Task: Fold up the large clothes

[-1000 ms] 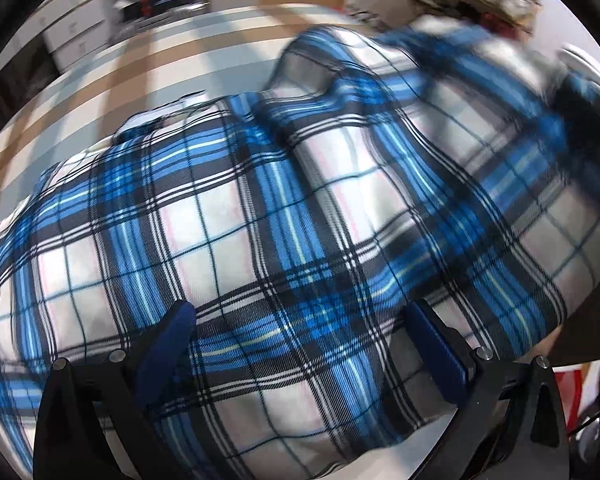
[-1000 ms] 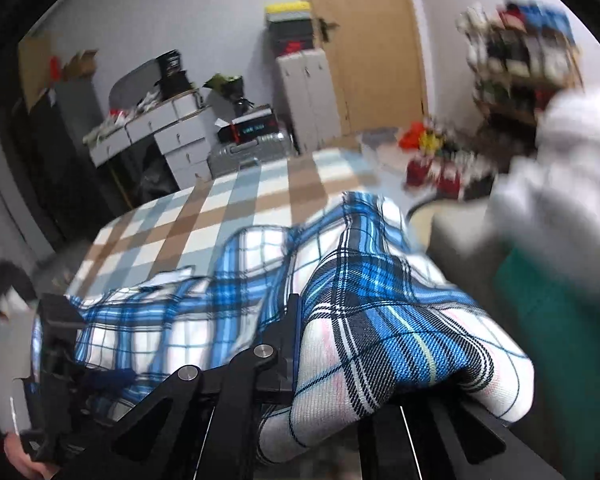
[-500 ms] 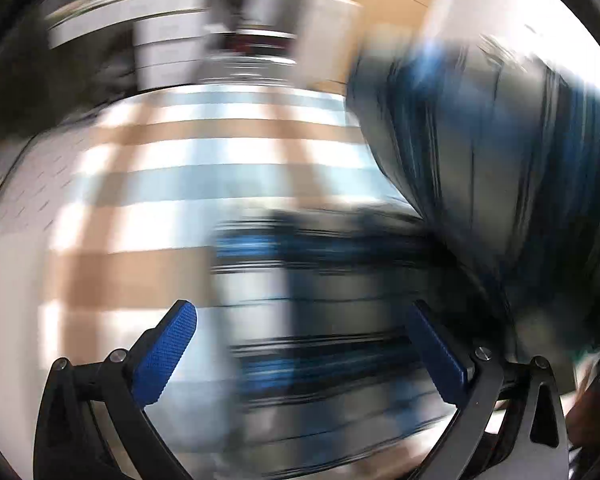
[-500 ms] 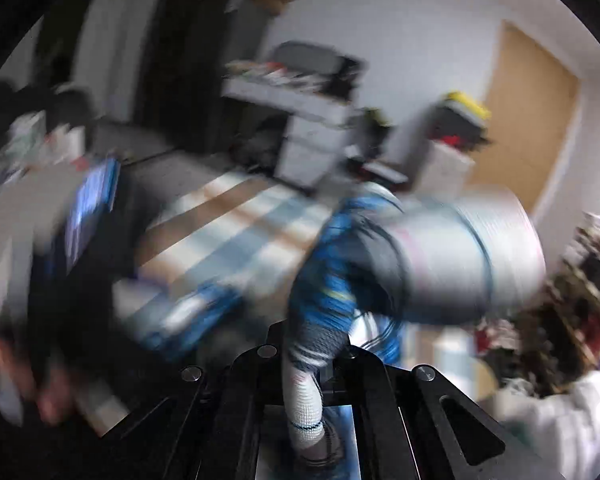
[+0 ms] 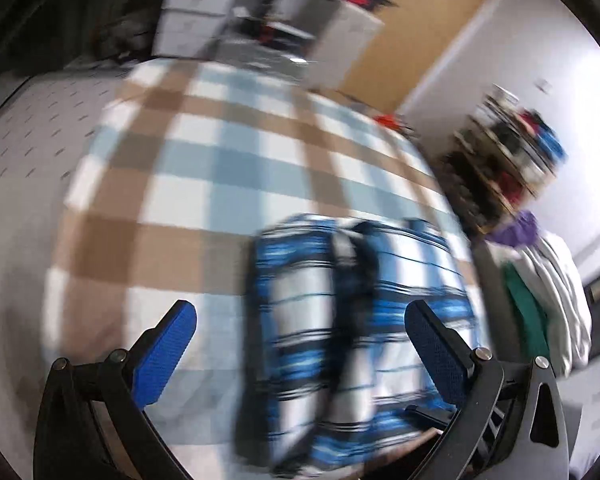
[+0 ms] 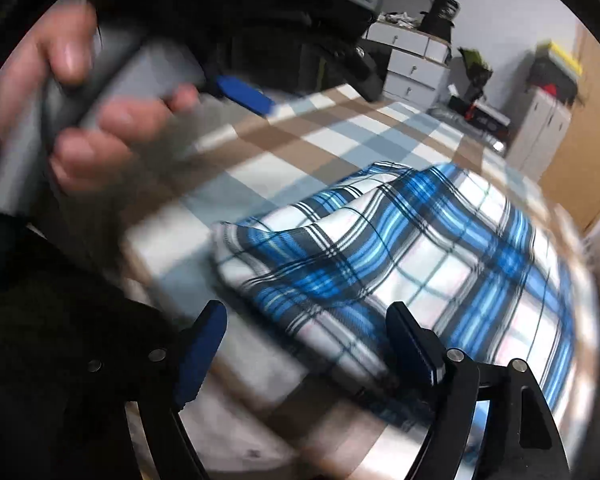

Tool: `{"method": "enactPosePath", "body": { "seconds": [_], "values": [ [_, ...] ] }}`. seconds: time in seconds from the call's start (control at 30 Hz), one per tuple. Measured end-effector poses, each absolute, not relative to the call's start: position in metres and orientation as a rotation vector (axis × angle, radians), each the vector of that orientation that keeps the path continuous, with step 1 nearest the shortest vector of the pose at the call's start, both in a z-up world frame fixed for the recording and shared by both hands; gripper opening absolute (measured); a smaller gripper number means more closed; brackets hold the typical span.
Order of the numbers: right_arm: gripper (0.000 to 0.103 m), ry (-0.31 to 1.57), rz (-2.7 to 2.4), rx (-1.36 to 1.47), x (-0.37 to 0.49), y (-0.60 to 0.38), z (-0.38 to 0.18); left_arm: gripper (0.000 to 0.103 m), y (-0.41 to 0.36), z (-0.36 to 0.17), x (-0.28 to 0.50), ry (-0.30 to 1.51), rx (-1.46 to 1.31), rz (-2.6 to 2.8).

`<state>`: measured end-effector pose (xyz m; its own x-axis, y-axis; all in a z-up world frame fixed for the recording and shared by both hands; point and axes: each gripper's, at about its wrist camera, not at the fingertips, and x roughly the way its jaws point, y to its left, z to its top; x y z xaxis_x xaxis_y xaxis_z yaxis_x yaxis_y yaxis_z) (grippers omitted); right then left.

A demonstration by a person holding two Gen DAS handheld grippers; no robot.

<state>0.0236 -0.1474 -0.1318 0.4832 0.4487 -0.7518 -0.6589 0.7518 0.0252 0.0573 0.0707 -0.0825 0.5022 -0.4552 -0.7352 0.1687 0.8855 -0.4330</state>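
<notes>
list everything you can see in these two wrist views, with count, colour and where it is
plaid shirt: one, blue, white and black, folded on the bed
checked bedcover: one, brown, pale blue and white, under the shirt
drawer unit: one, white, by the far wall
door: one, wooden, behind the bed
clothes pile: white, green, purple, right of the bed
left gripper: jaws open, above the shirt
right gripper: jaws opening, nothing held
hand: one, holding the left gripper's grey handle

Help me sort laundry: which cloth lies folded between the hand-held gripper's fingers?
The blue plaid shirt, lying on the brown-and-blue checked cover; the white garment hangs aside.
</notes>
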Motion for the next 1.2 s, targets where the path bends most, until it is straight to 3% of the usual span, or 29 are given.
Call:
{"method": "enactPosePath", "body": {
  "seconds": [0.3,0.33,0.43,0.57,0.83,0.97,1.1,1.2],
  "values": [
    [0.083,0.857,0.521,0.372,0.065,-0.267,-0.111,0.102,-0.014,-0.092,0.101,1.102,-0.046,-0.504],
    [0.083,0.871,0.518,0.429,0.068,-0.278,-0.114,0.097,-0.021,-0.097,0.108,1.138,-0.019,-0.495],
    [0.083,0.964,0.541,0.616,0.084,-0.297,-0.134,0.035,-0.030,-0.116,0.122,1.297,-0.018,-0.528],
    [0.083,1.042,0.568,0.756,0.092,-0.305,-0.154,0.015,-0.031,-0.107,0.126,1.334,-0.040,-0.524],
    [0.077,1.116,0.556,0.661,0.093,-0.287,-0.159,0.009,-0.019,-0.053,0.094,1.246,-0.049,-0.579],
    [0.076,1.148,0.579,0.783,0.101,-0.296,-0.170,0.009,-0.004,-0.077,0.082,1.239,-0.017,-0.527],
    [0.058,1.179,0.597,0.859,0.103,-0.301,-0.181,0.011,0.000,-0.119,0.092,1.273,0.001,-0.455],
    [0.054,1.182,0.599,0.870,0.104,-0.301,-0.182,0.019,0.005,-0.115,0.092,1.237,-0.028,-0.446]
  ]
}}
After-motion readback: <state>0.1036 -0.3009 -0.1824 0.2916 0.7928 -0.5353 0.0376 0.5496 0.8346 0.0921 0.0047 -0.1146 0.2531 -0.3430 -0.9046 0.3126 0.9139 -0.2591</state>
